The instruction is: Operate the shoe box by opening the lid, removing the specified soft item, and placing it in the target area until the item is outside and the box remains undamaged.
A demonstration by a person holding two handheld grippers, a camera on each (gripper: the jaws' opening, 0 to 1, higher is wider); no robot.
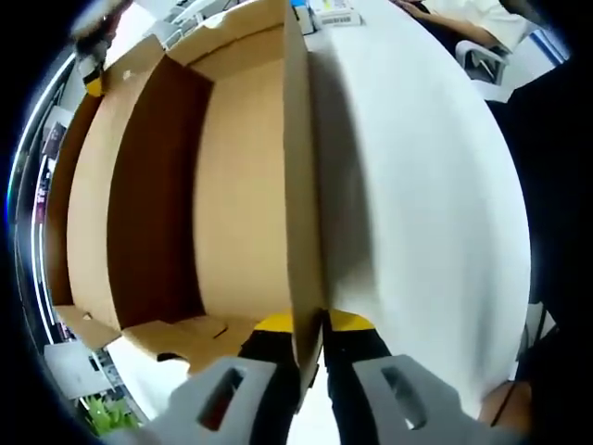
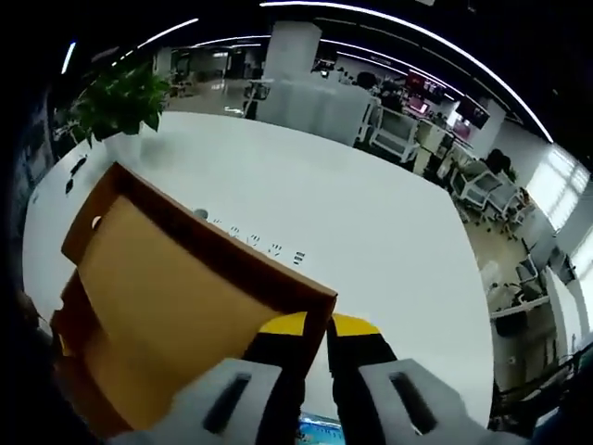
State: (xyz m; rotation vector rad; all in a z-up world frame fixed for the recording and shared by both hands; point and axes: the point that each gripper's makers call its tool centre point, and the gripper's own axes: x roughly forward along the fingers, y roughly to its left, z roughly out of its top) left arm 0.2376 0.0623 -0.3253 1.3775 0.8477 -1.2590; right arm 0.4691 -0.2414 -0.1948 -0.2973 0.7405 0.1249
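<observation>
left gripper view: left gripper [image 1: 310,371] pinched down on the near edge of a wall of the shoe box [image 1: 241,185]; cardboard edge sits between the yellow-tipped jaws, which are nearly closed on it. box interior runs away from the jaws along the view's long axis, floor and inner walls bare brown card; no soft item visible inside from here, so its position can't be told. white table [image 1: 417,204] lies to the right of the gripped wall.

right gripper view: right gripper [image 2: 317,362] clamps the corner of the raised lid [image 2: 167,278], jaws near-closed w/ the card edge between them. lid slopes down-left from the jaws. potted plant [image 2: 120,102] at far table edge.

judgement: lid-opening step, approx. done; item still to be located. both grippers occupied, so one must let go before reaching in.
</observation>
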